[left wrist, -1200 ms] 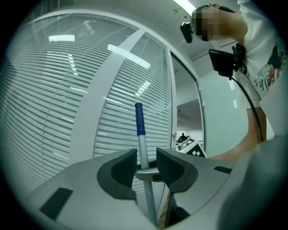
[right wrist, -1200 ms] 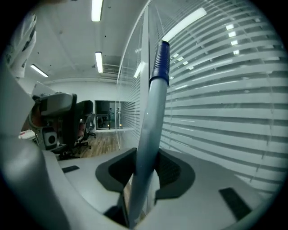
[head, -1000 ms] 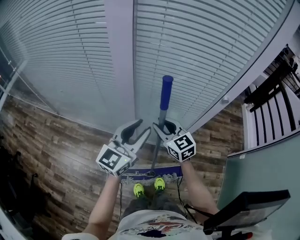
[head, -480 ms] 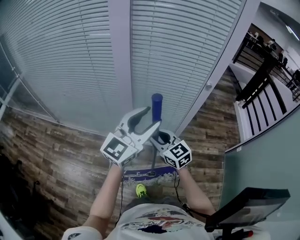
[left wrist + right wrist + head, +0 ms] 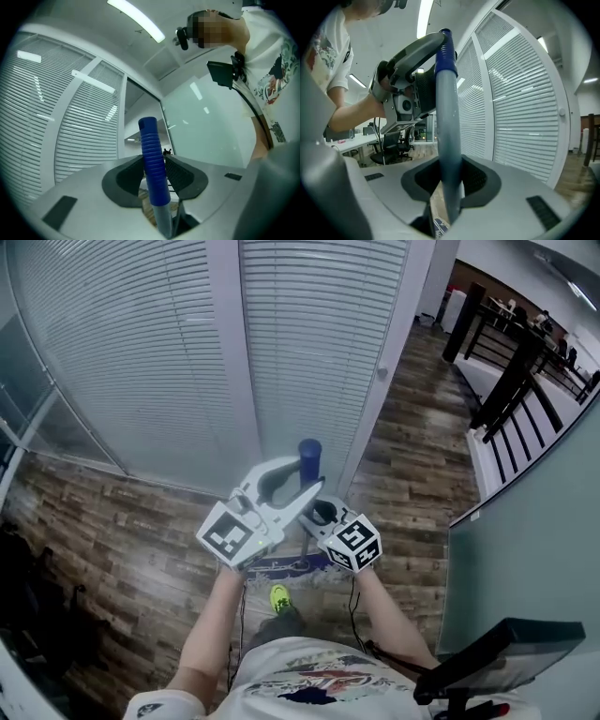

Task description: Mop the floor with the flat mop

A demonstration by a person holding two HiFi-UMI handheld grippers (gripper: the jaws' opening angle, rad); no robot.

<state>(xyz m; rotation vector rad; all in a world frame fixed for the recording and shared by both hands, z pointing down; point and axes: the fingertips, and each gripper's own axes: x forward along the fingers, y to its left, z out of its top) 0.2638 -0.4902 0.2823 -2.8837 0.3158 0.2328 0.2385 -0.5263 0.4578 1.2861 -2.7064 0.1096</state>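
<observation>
Wood-plank floor (image 5: 112, 521) lies under you, with your yellow-green shoe (image 5: 279, 597) nearest and the flat mop head (image 5: 272, 566) lying on the planks just ahead of it, below both sets of fingers. From that head the grey pole (image 5: 447, 117) rises between the fingers of your right gripper (image 5: 450, 164), which are clamped on it, both pads against the metal. Above them, your left gripper (image 5: 153, 160) takes the blue grip (image 5: 151, 150) at the pole's top end. Its fingers have just been closing, and both pads press the ribbed sleeve, whose tip sticks out past the fingertips. Beyond the fingers stand white slatted blinds (image 5: 309, 334), and off to the right of them a dark railing (image 5: 511, 381).
</observation>
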